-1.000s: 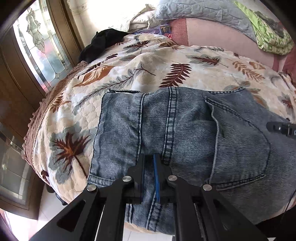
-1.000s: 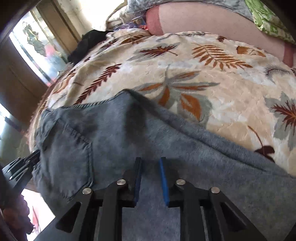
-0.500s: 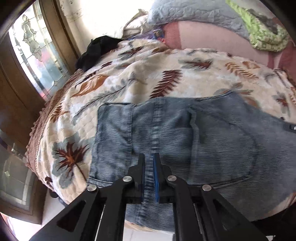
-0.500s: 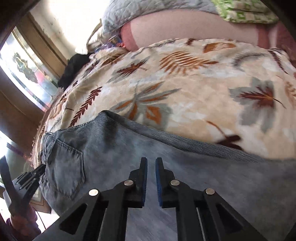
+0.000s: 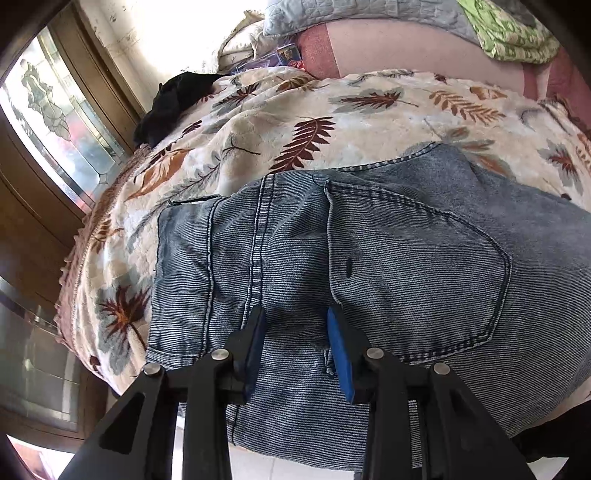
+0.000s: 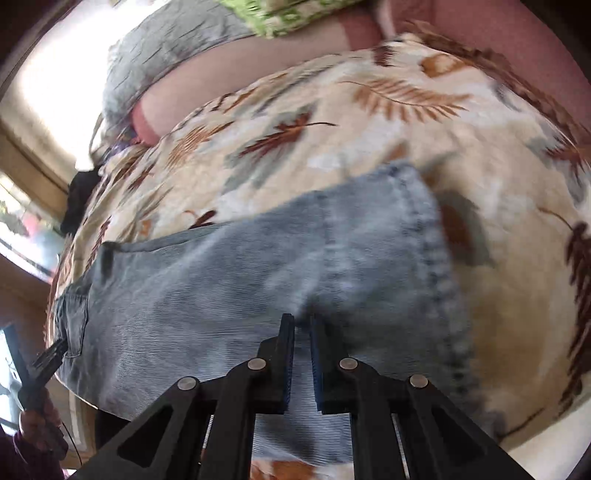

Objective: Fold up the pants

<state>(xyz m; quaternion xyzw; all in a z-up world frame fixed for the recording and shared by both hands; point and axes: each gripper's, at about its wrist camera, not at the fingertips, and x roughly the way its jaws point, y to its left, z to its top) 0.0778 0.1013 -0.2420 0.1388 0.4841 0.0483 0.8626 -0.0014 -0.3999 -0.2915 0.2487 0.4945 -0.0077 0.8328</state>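
Blue jeans (image 5: pixel 369 258) lie flat across a leaf-patterned blanket (image 5: pixel 369 122), back pocket (image 5: pixel 417 273) facing up. My left gripper (image 5: pixel 295 317) hovers over the seat near the waistband. Its jaws are opening, and the denim lies under the gap without being pinched. In the right wrist view, the leg (image 6: pixel 221 295) runs rightward to its hem (image 6: pixel 424 240). My right gripper (image 6: pixel 301 321) is shut just above the leg, close to the hem, with only a thin slit between its pads and no fold caught. At that view's left edge, a hand (image 6: pixel 33 417) holds the left gripper (image 6: pixel 48 358).
A black garment (image 5: pixel 173 99) lies at the bed's far left corner. Pillows (image 5: pixel 369 18) and a green cloth (image 5: pixel 513 33) are piled at the head. A wooden cabinet with glass doors (image 5: pixel 48 110) stands left of the bed. White floor (image 5: pixel 258 465) shows below the bed edge.
The left jaws went from shut to apart over the seat of the jeans. The right gripper closed and swept right along the leg, from mid-leg to near the hem.
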